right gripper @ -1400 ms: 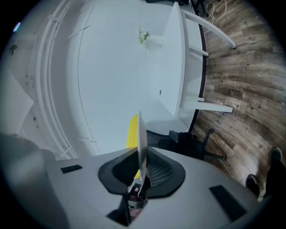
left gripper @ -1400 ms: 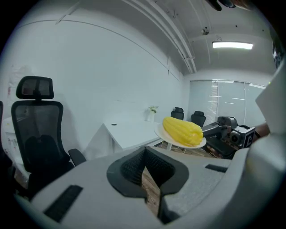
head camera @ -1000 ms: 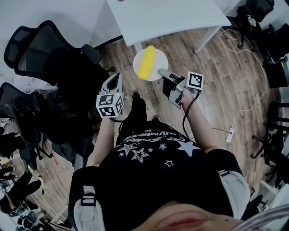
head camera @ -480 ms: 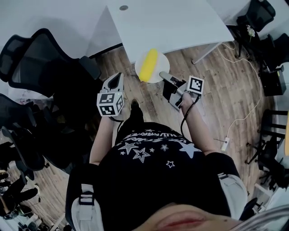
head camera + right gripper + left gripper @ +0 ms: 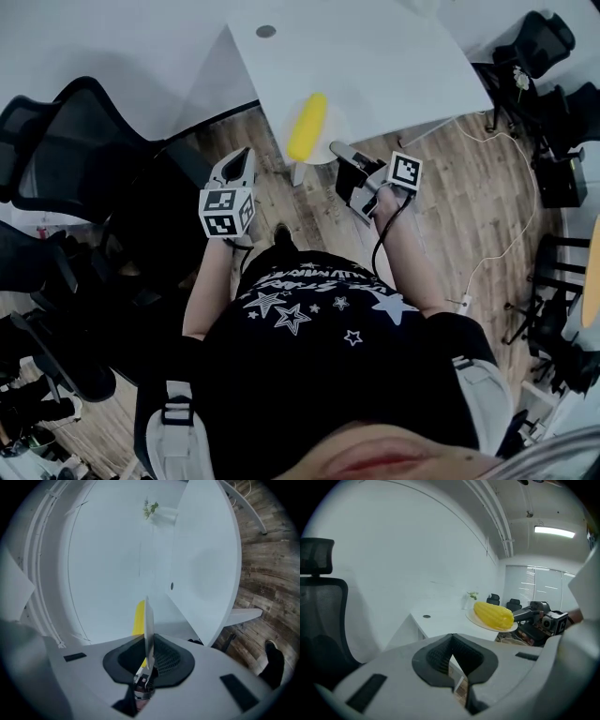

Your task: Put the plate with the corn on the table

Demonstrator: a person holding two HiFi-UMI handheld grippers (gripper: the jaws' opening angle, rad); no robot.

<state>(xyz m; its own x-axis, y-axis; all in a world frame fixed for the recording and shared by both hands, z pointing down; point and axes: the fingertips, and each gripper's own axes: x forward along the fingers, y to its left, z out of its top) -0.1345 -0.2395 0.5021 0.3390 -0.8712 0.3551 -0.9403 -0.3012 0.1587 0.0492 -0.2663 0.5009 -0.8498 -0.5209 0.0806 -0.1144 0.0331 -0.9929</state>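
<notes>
Yellow corn [image 5: 307,126] lies on the white plate [image 5: 335,131]. The right gripper [image 5: 339,152] is pinching the plate's near rim, holding it over the table's [image 5: 375,56] near edge. Off to the left, the left gripper [image 5: 239,161] has its jaws pressed together, empty.

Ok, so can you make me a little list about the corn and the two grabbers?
carried thing: white plate with a yellow corn lying on it
who holds it: right gripper, jaws clamped on the plate's rim
left gripper: jaws together, holding nothing
where the plate is: held up at the near edge of the white table, not seen resting on it
floor: wooden, with a black office chair to the left
</notes>
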